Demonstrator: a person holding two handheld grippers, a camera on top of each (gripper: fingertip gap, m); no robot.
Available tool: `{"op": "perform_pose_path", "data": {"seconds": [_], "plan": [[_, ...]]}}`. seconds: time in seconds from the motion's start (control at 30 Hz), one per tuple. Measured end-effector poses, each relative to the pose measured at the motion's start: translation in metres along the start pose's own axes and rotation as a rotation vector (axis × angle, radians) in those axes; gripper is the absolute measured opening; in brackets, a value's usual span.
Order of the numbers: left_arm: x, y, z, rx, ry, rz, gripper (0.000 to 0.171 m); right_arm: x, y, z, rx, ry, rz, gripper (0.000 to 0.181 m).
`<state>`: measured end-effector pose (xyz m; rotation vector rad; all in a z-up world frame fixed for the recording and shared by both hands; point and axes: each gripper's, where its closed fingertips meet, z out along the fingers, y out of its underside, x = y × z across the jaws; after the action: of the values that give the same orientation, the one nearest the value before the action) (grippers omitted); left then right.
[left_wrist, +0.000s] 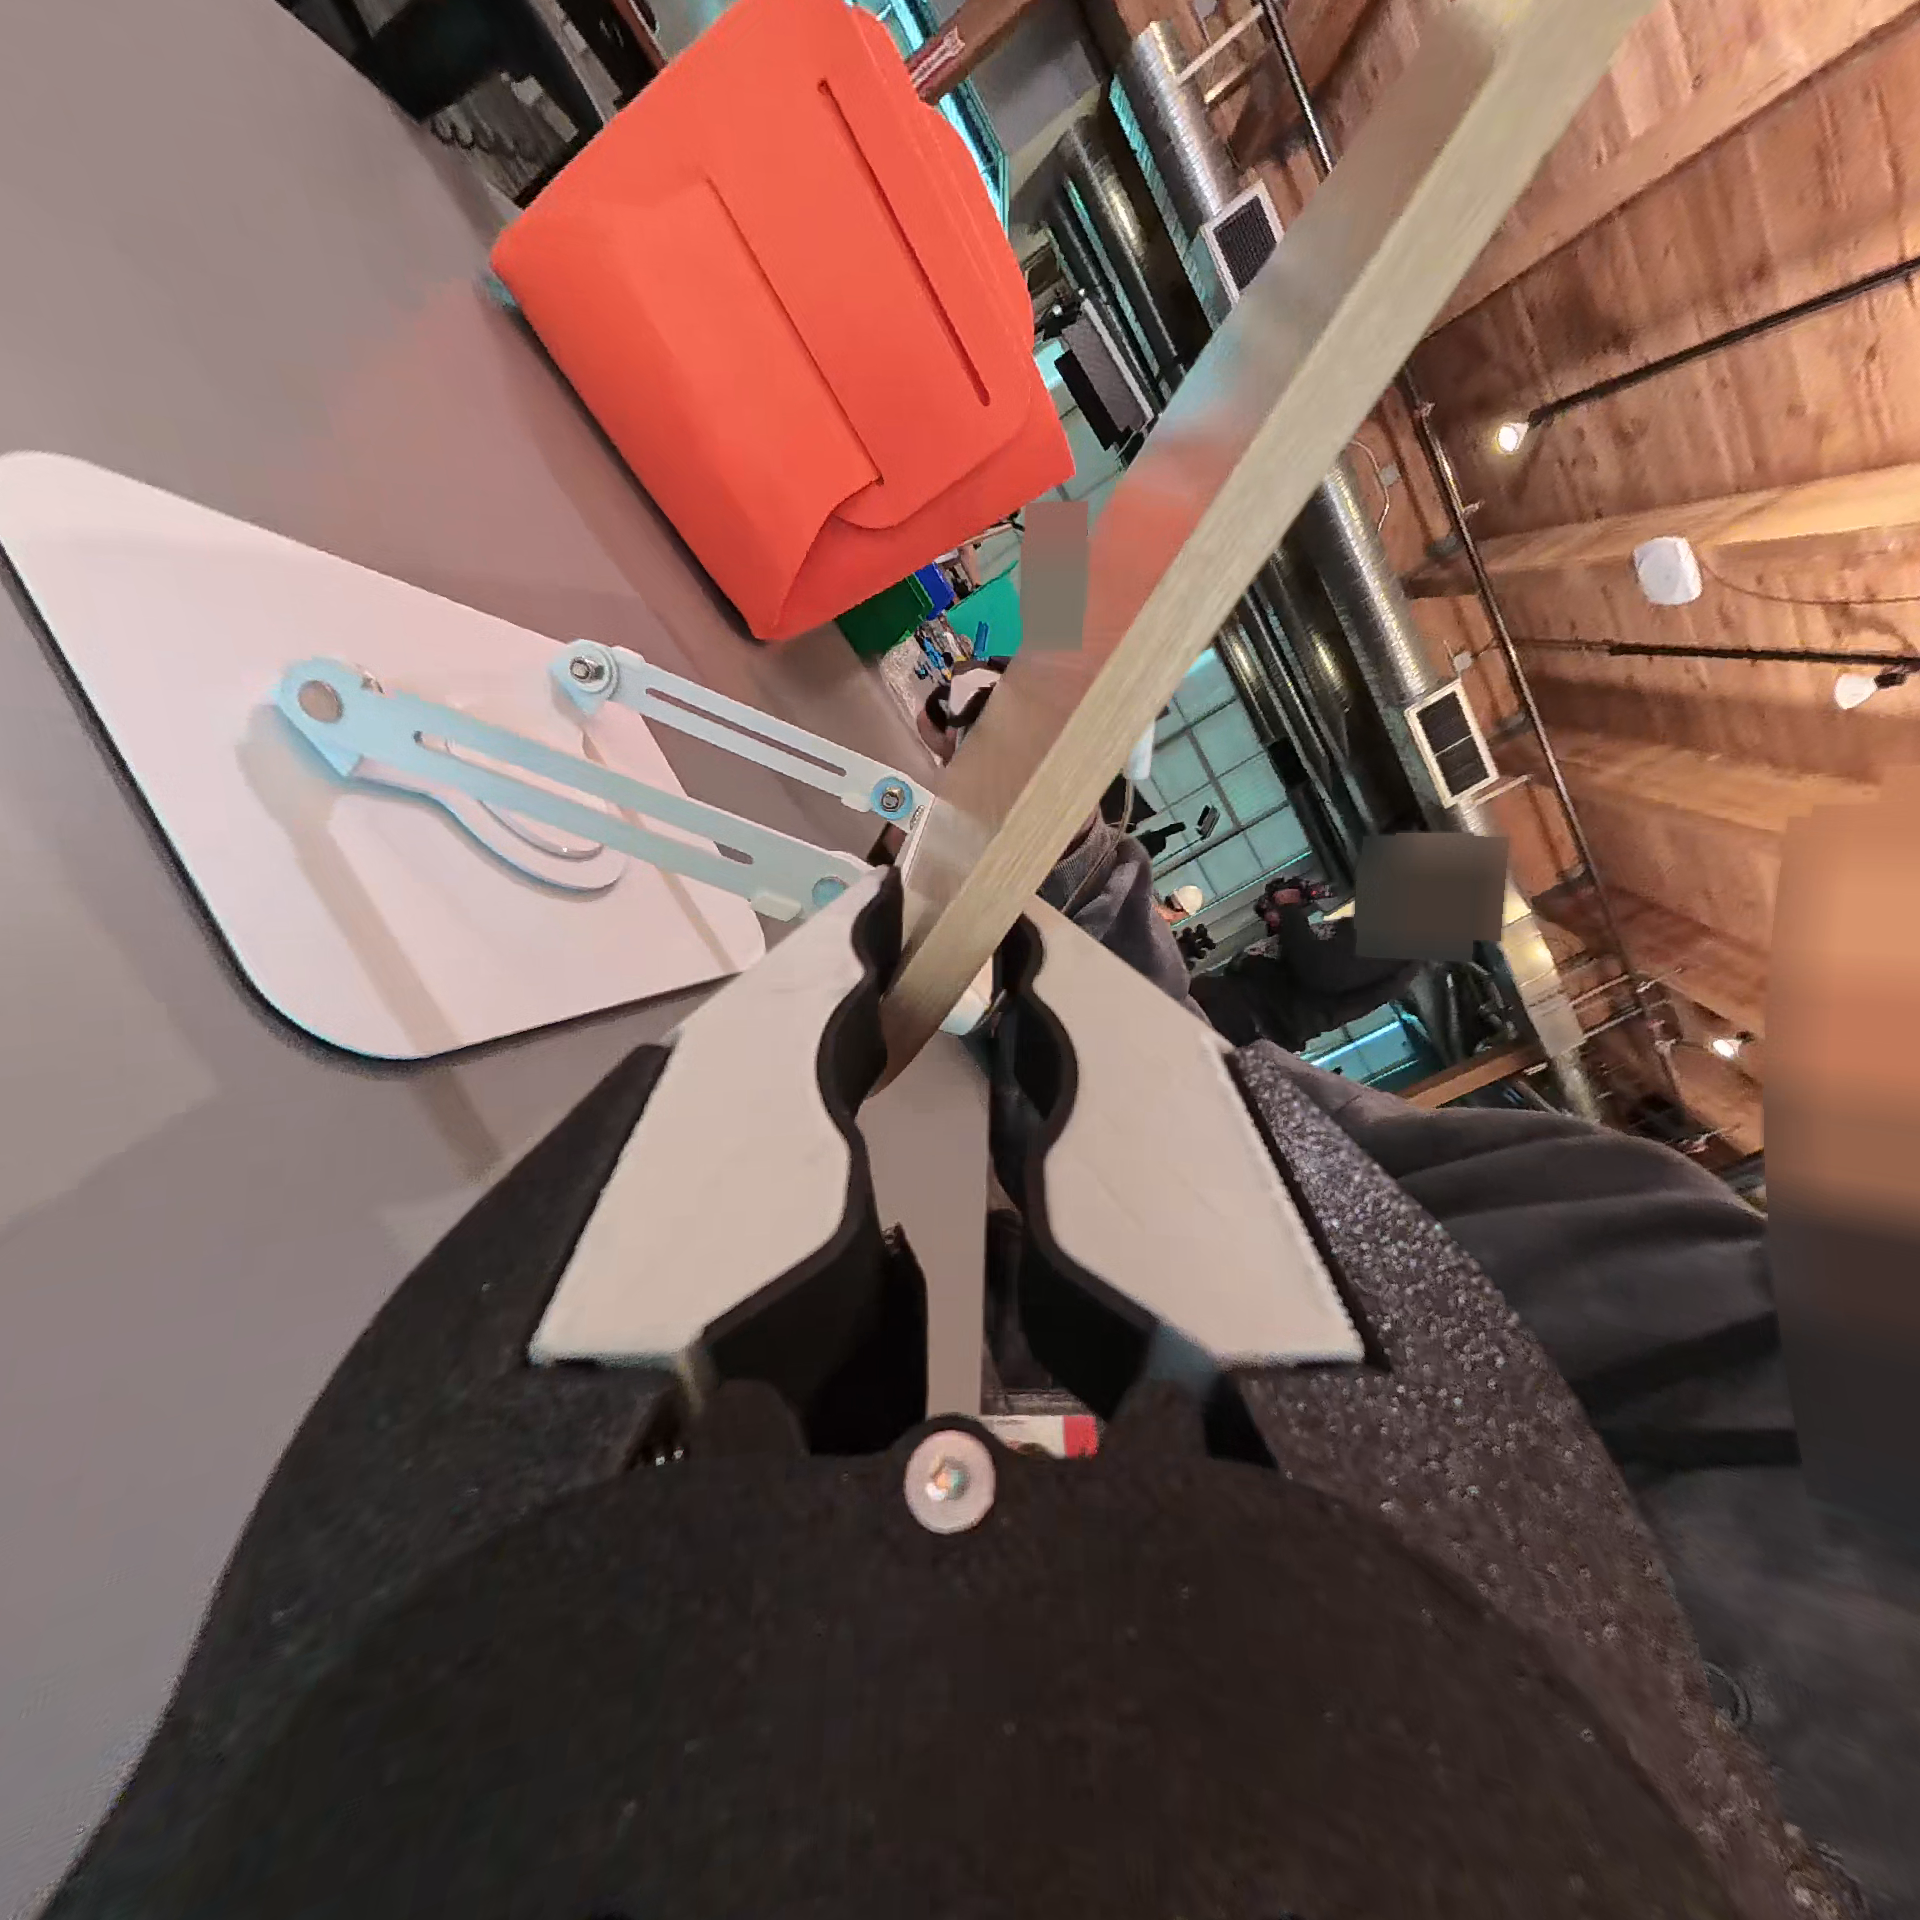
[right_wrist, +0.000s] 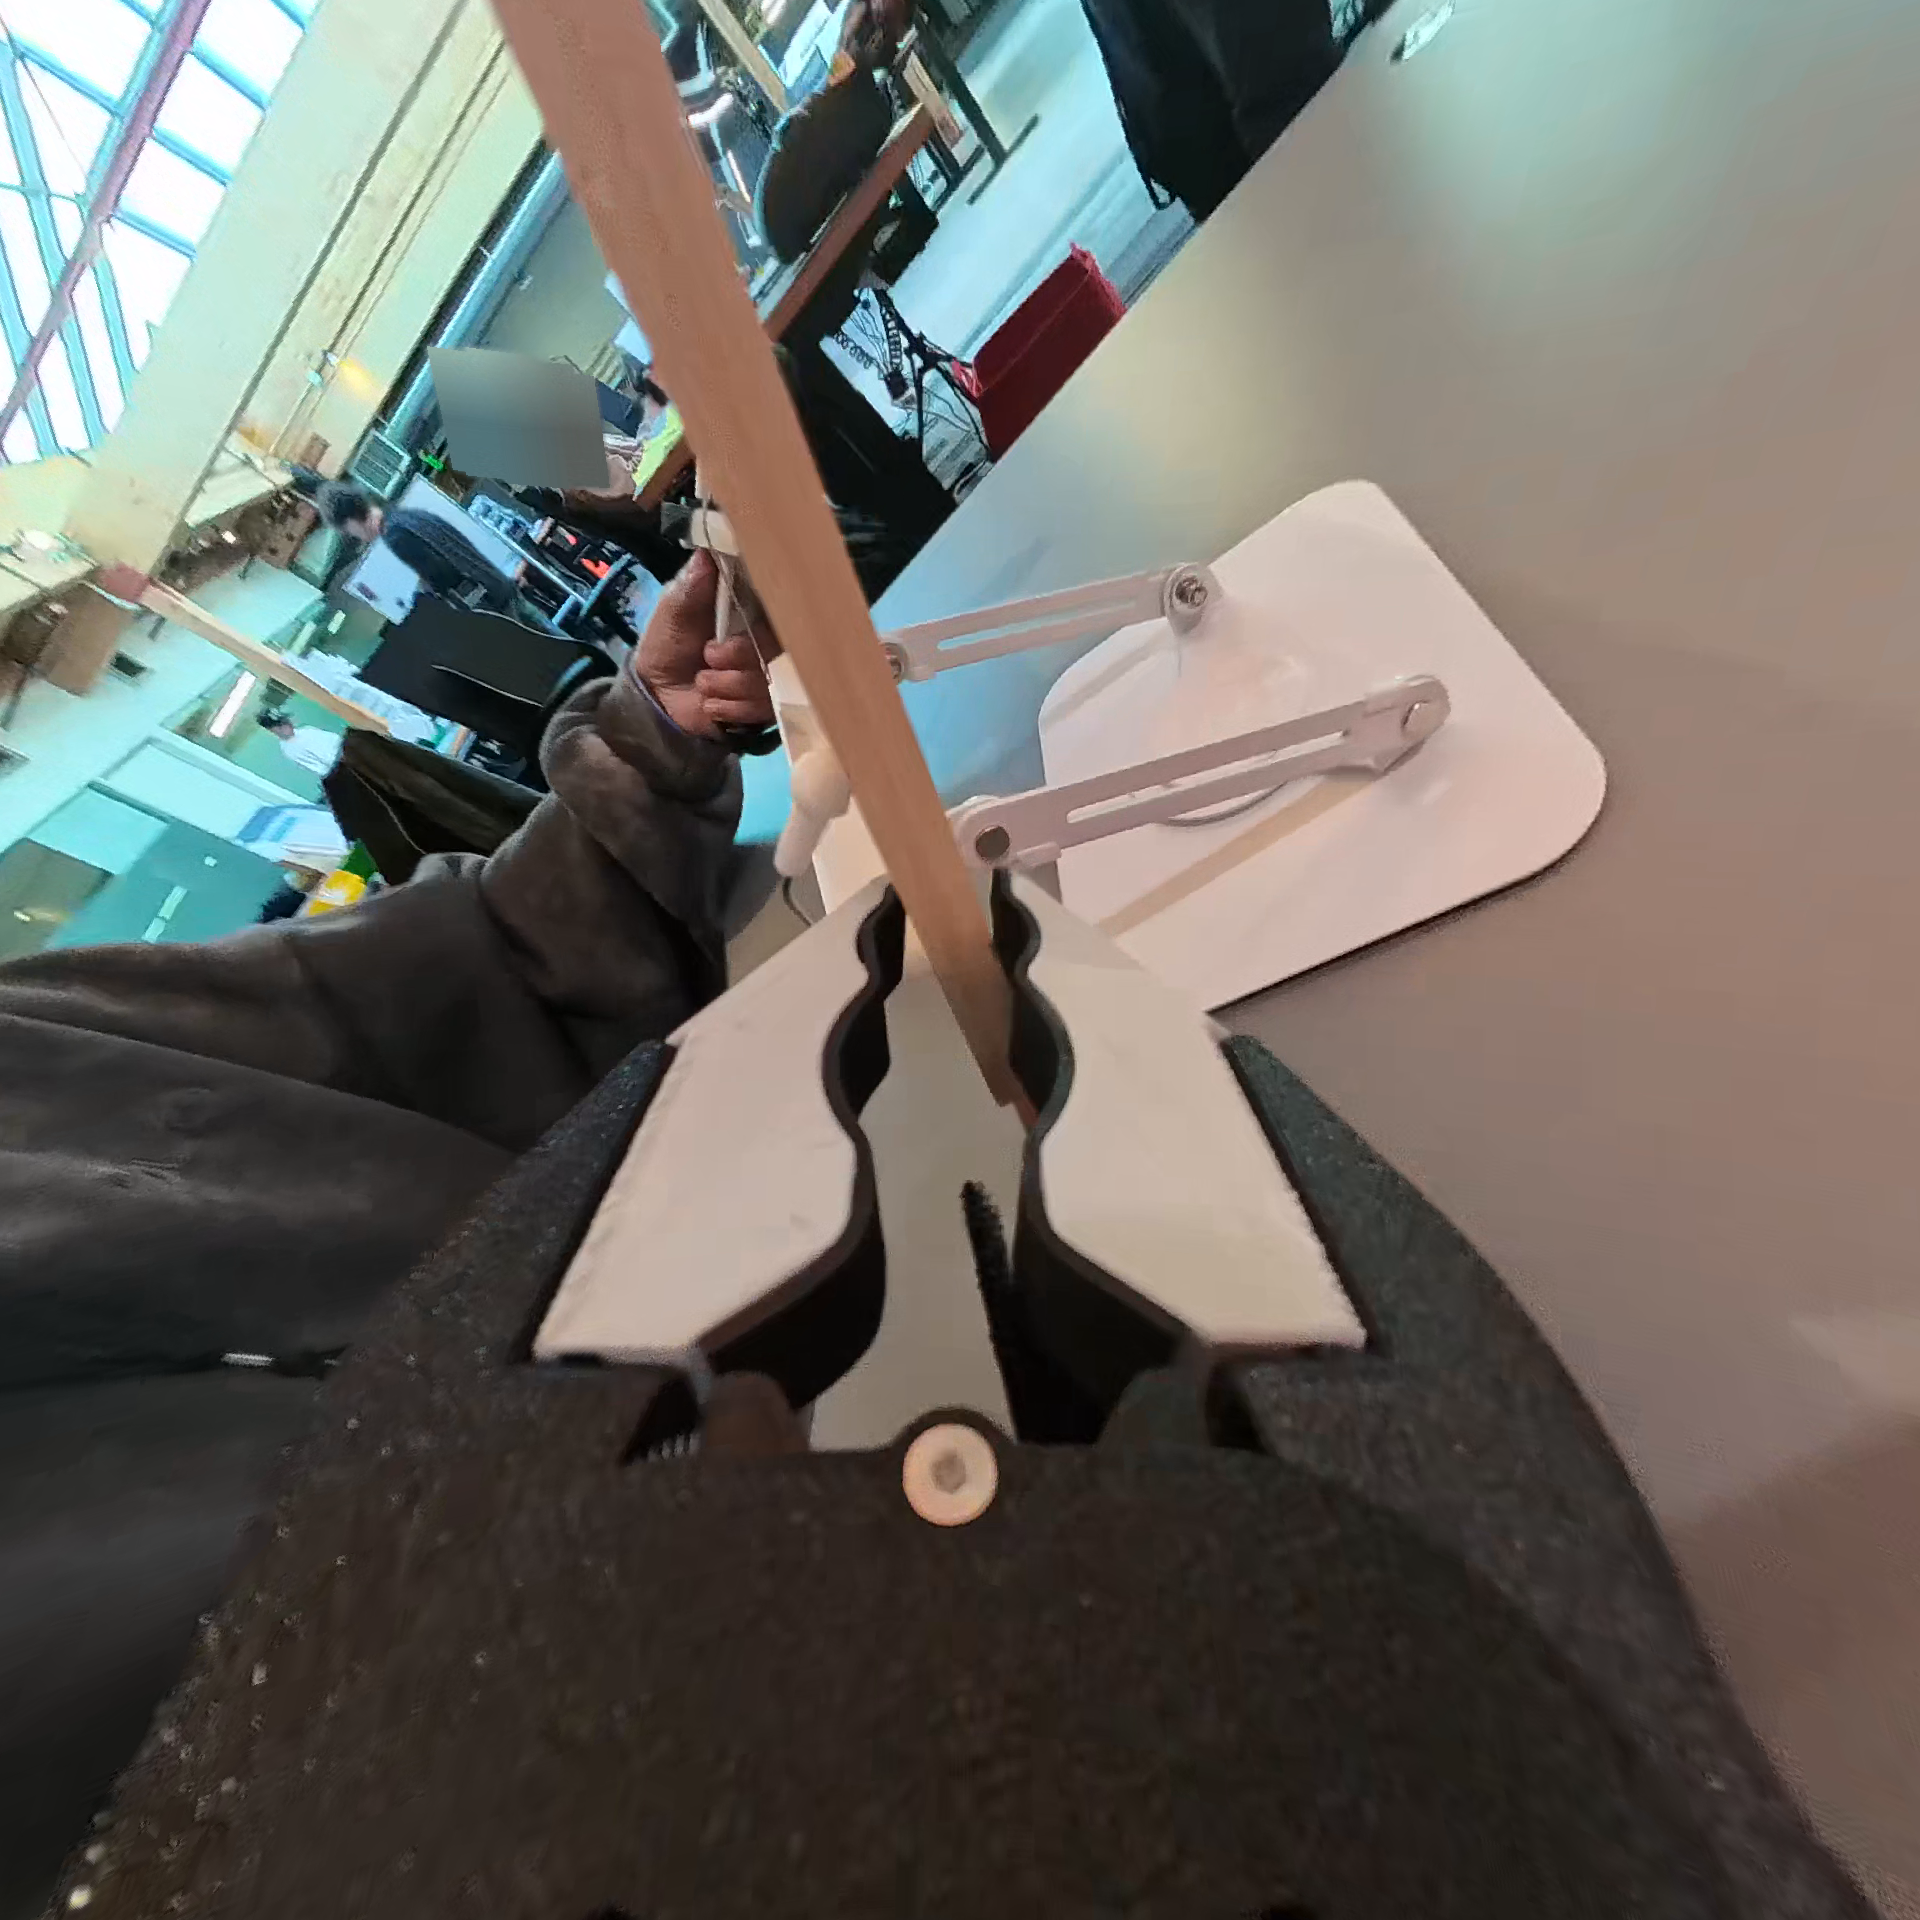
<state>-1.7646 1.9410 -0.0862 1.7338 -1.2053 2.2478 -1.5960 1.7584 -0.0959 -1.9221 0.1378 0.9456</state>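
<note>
My left gripper (left_wrist: 951, 914) is shut on the lower end of a long flat strip (left_wrist: 1247, 416), seen edge-on, that runs up to the upper right. My right gripper (right_wrist: 945, 914) is shut on a tan flat strip (right_wrist: 727, 416) that runs up to the upper left. I cannot tell if both are the same piece. Just beyond both grippers stands a white stand with a flat base (left_wrist: 260, 727) (right_wrist: 1403, 831) and two slotted arms (left_wrist: 623, 800) (right_wrist: 1195, 779). The arms' upper ends reach the strip close to the fingertips.
The stand rests on a grey table (left_wrist: 208, 260) (right_wrist: 1558, 312). An orange box (left_wrist: 748, 312) stands on the table behind the stand. A person's hand (right_wrist: 696, 644) and dark sleeve (right_wrist: 582, 831) are left of the right gripper. A red box (right_wrist: 1049, 343) sits beyond the table edge. The grippers' ends are close to 25 centimeters from one another.
</note>
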Motion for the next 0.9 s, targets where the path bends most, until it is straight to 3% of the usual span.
{"op": "perform_pose_path", "data": {"seconds": [0.17, 0.37, 0.7, 0.9], "plan": [[0.011, -0.026, 0.001, 0.069, 0.05, -0.064, 0.015, -0.012, -0.013, 0.002, 0.028, -0.082, 0.103, 0.013], [0.016, -0.044, 0.004, 0.063, 0.058, -0.071, 0.014, -0.015, -0.035, 0.0, 0.115, -0.133, 0.143, 0.011], [0.01, -0.13, 0.021, 0.119, 0.035, -0.086, 0.009, 0.009, -0.132, -0.004, 0.351, -0.182, 0.268, 0.009], [-0.005, -0.147, 0.037, 0.112, 0.019, -0.116, 0.009, 0.031, -0.154, -0.013, 0.383, -0.171, 0.344, 0.009]]}}
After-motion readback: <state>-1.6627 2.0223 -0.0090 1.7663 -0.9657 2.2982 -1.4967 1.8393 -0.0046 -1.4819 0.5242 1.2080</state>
